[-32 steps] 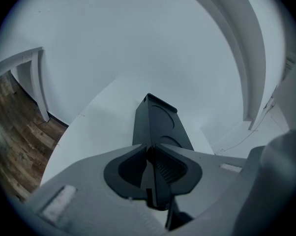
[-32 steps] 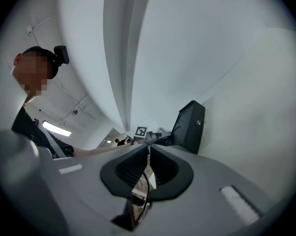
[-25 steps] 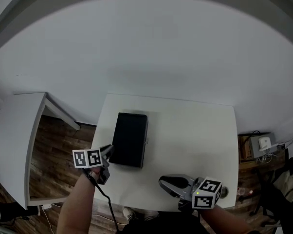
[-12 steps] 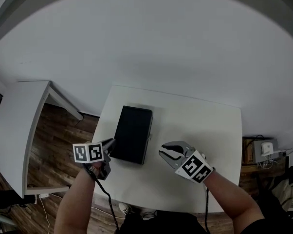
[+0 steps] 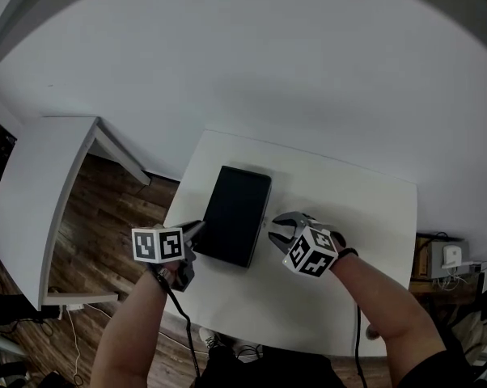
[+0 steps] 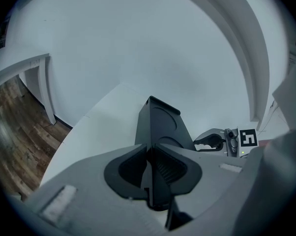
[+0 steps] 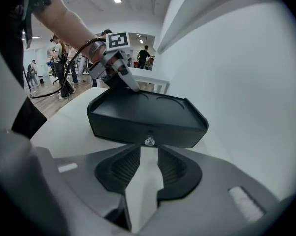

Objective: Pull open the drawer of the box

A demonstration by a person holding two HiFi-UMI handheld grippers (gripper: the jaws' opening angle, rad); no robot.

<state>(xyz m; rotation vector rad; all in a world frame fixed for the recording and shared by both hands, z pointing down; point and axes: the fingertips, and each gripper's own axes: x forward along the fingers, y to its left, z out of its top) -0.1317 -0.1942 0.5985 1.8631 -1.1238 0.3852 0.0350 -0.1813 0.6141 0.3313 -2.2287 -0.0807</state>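
In the head view, the black box (image 5: 237,215) lies at the centre of the frame on the white surface (image 5: 349,208), its long side running from lower left to upper right. My left gripper (image 5: 197,229) is at the box's lower-left end. In the left gripper view, its fingers (image 6: 167,168) are drawn together, with the box's dark near edge pinched between them.

My right gripper (image 7: 148,151) faces the box's long right side. Its fingers are spreading apart and hold nothing, and bare white surface shows between them. Just ahead of the fingertips, in line with the gap but not touched, sits the small round knob (image 7: 149,141) on the drawer (image 7: 133,130). The drawer front sits flush with the box, so it is closed.

At the left of the head view, a second white table (image 5: 33,192) stands over wooden floor (image 5: 90,217). The right gripper view shows people (image 7: 57,58) standing far off at the upper left.
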